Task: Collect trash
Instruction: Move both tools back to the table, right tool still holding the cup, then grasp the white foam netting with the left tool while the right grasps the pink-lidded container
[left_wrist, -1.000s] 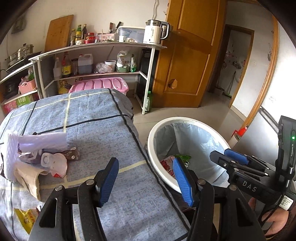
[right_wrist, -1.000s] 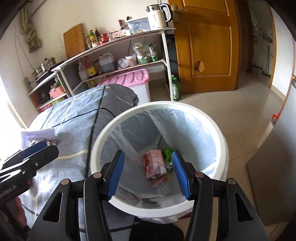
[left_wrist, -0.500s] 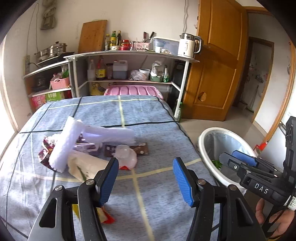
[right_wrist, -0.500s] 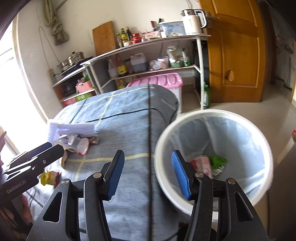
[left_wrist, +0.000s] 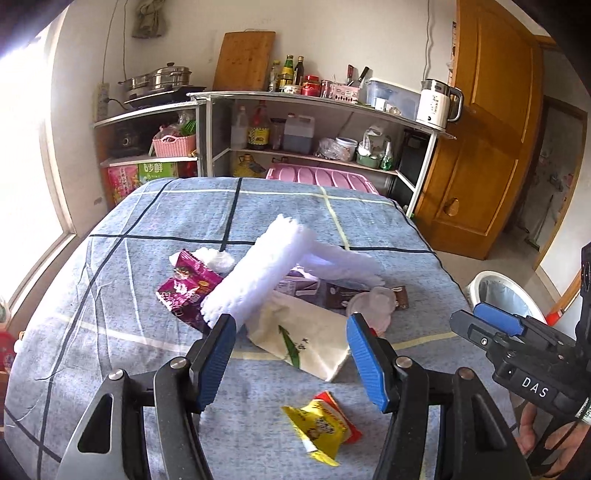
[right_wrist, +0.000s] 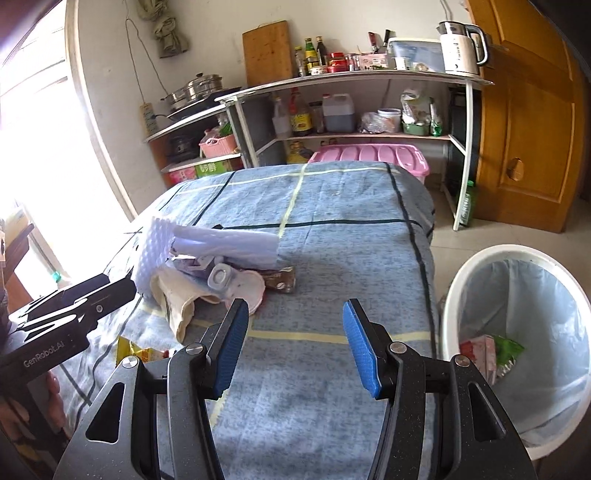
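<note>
A pile of trash lies on the blue checked cloth (left_wrist: 110, 332): white foam sheets (left_wrist: 255, 273), a purple snack wrapper (left_wrist: 184, 288), a cream paper bag (left_wrist: 306, 332), a clear plastic lid (left_wrist: 369, 302) and a yellow-red packet (left_wrist: 321, 428). My left gripper (left_wrist: 291, 362) is open and empty, just short of the cream bag. My right gripper (right_wrist: 293, 350) is open and empty above the cloth, right of the pile (right_wrist: 221, 266). The white bin (right_wrist: 517, 332) with a liner stands right of the table and holds some wrappers.
A shelf unit (left_wrist: 314, 125) with bottles, pots and a kettle stands behind the table. A pink storage box (left_wrist: 321, 177) sits beneath it. A wooden door (left_wrist: 491, 147) is at the right. A bright window is at the left.
Both grippers have swung left from the bin toward the trash pile. Both stay open and empty. The pile is now in front of my left gripper.
</note>
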